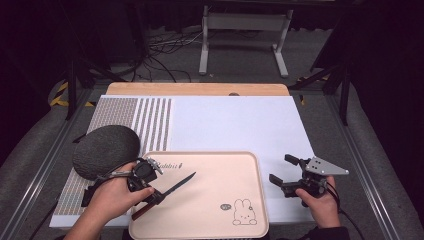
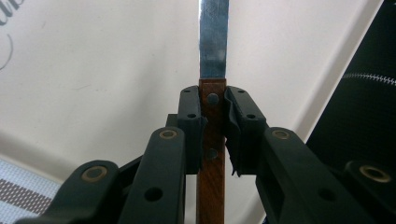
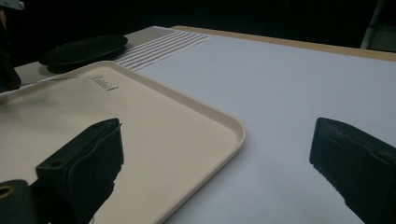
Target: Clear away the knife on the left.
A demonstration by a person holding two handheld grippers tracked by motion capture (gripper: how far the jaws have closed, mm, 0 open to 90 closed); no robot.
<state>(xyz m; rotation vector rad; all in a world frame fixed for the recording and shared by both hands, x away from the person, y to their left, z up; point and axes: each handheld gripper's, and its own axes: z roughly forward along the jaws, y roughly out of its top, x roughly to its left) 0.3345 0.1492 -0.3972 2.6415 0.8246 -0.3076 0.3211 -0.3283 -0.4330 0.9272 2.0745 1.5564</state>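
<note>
A knife (image 1: 170, 192) with a brown wooden handle and a steel blade hangs over the left part of the cream tray (image 1: 220, 165), blade pointing toward the tray's middle. My left gripper (image 1: 150, 192) is shut on its handle; in the left gripper view the two pads clamp the riveted handle (image 2: 212, 126) and the blade (image 2: 214, 37) runs straight up over the tray (image 2: 93, 70). My right gripper (image 1: 282, 170) rests to the right of the tray, jaws wide apart with nothing between them. In the right gripper view its fingers (image 3: 88, 158) frame the tray's corner (image 3: 233, 130) and white mat.
A dark round plate (image 1: 106, 150) lies left of the tray on the striped part of the mat (image 1: 150, 125). The white mat (image 1: 240, 125) stretches behind the tray. A rabbit drawing (image 1: 243, 211) marks the tray's near right corner. The wooden table edge (image 1: 200, 89) runs along the back.
</note>
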